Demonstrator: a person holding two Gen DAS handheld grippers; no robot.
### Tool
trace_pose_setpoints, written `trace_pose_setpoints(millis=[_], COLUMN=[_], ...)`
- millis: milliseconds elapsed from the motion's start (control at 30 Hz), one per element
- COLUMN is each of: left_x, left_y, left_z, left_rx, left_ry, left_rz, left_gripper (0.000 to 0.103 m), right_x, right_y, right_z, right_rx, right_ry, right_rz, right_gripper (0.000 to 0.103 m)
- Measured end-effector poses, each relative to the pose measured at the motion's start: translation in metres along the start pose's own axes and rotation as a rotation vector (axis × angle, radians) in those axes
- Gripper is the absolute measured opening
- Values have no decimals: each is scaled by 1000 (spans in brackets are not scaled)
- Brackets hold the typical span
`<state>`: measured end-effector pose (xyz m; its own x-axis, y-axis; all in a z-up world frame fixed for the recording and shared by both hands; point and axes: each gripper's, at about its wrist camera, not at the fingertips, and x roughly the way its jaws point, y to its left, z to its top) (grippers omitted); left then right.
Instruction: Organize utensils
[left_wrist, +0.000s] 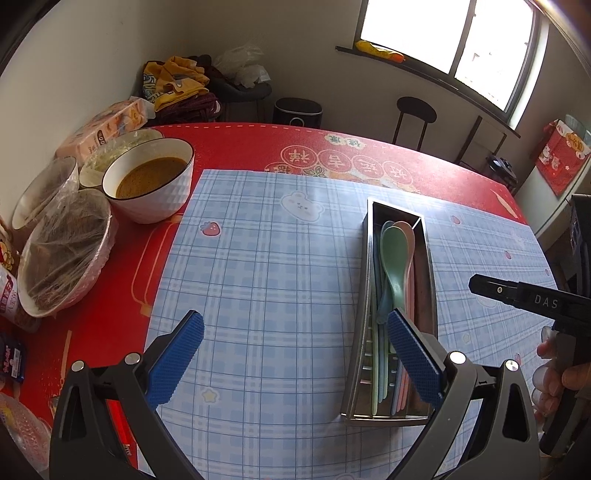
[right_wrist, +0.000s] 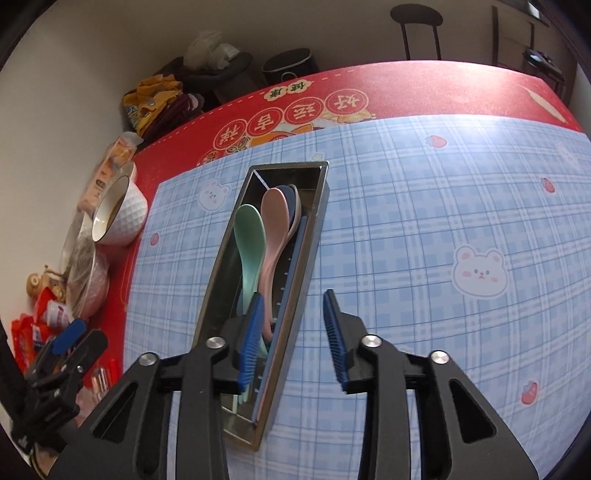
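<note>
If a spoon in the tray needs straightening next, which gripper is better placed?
Right, probably. The right gripper hangs open directly over the tray, by the spoon handles. The left gripper, also open, sits mostly over bare mat.

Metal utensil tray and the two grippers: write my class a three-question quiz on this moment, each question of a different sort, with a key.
1. True or false: the green spoon lies on the checked mat, outside the metal utensil tray.
2. Which gripper has its jaws open with nothing between them? A: left gripper only. B: right gripper only. C: both.
3. Fill in: the uncovered white bowl of brown liquid stands on the ___ tablecloth.

Key: 1 false, it lies in the tray beside the pink spoon; 2 C; 3 red.
</note>
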<state>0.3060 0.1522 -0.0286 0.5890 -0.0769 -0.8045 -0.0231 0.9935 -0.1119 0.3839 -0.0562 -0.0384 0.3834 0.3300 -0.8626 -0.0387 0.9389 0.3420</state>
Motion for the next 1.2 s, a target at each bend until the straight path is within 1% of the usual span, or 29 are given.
trace_pose_setpoints(millis=[67,133,200,267,433,567,700,833,967,1133,1200], left_x=[-4,-9,-16,-25,-56,-84,-113,-132,-144,-157,-161], left_y=[-5,-12,-20,-30,-58,-73,-86,-94,-99,-95,-96], left_z=[3,7,11,17,32,43,50,52,50,51,52], left_rx=[6,19,36,62,126,134,136,148,163,127,129], left_ry=[-14,-31,-48,-73,-162,-236,-324,-361,-386,-418,-434], left_rz=[-1,-4,1,13,42,22,40,31,73,76,81], left_gripper=[97,97,97,97,97,97,97,97,97,97,97], right_x=[-11,-23,-38,-55,-98,-133,-169,-200,-222,-232,-233], right_y=[-2,-3,-1,1,2,-1,-5,-10,-15,-18,-19], right_z=[0,0,-1,-2,-5,-5,-4,-5,-8,-12,-14], right_rx=[-23,-55,-105,-153,-222,-220,-211,-184,-177,-172,-170], right_ry=[-17,-37,-66,-104,-200,-266,-335,-399,-453,-495,-507], right_rz=[1,0,-22,-40,-68,-76,-78,-78,-93,-112,-117], right_gripper=[55,65,78,86,86,87,87,87,87,87,87])
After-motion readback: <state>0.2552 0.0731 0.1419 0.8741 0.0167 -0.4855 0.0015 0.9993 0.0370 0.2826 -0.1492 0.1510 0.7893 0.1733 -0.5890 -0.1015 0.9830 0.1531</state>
